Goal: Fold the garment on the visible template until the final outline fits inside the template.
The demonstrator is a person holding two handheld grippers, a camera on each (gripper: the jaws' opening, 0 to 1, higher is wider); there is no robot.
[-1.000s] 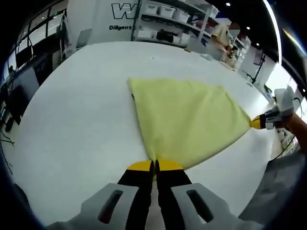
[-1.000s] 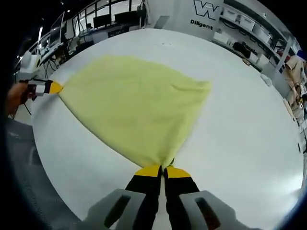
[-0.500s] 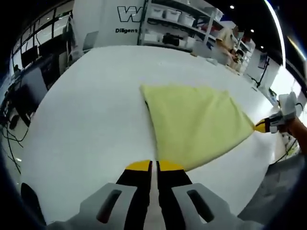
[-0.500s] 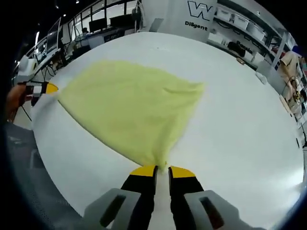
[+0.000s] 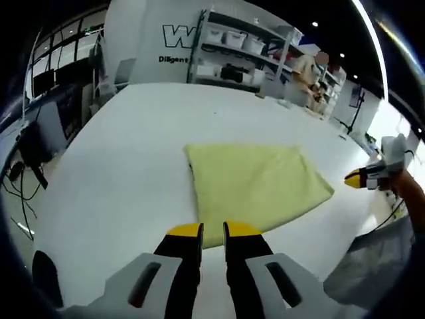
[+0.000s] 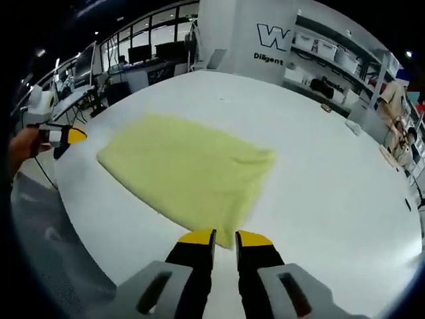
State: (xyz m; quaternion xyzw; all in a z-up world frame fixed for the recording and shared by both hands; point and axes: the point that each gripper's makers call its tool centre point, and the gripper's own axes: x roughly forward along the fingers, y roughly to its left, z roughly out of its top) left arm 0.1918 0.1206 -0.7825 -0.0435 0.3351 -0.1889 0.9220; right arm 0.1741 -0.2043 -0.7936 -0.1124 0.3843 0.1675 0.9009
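A pale yellow garment (image 5: 255, 193) lies folded flat on the white table (image 5: 119, 166), roughly four-sided. In the left gripper view my left gripper (image 5: 212, 232) stands open just short of the cloth's near edge, with nothing between its yellow-tipped jaws. The right gripper (image 5: 362, 178) hangs off the cloth's right corner, clear of it, in a person's hand. In the right gripper view the garment (image 6: 189, 176) spreads ahead of my right gripper (image 6: 226, 238), which is open and empty at the near edge. The left gripper (image 6: 66, 136) shows at far left, apart from the cloth.
The table's edge (image 6: 86, 219) curves close by the grippers, with floor below. Shelves with bins (image 5: 246, 46) and a wall sign stand beyond the far side. Desks with monitors (image 6: 139, 56) line one side. A person (image 5: 312, 70) stands by the shelves.
Both grippers have let go of the garment's corners, opened and drawn back. The cloth, stretched to points before, has settled flat on the table.
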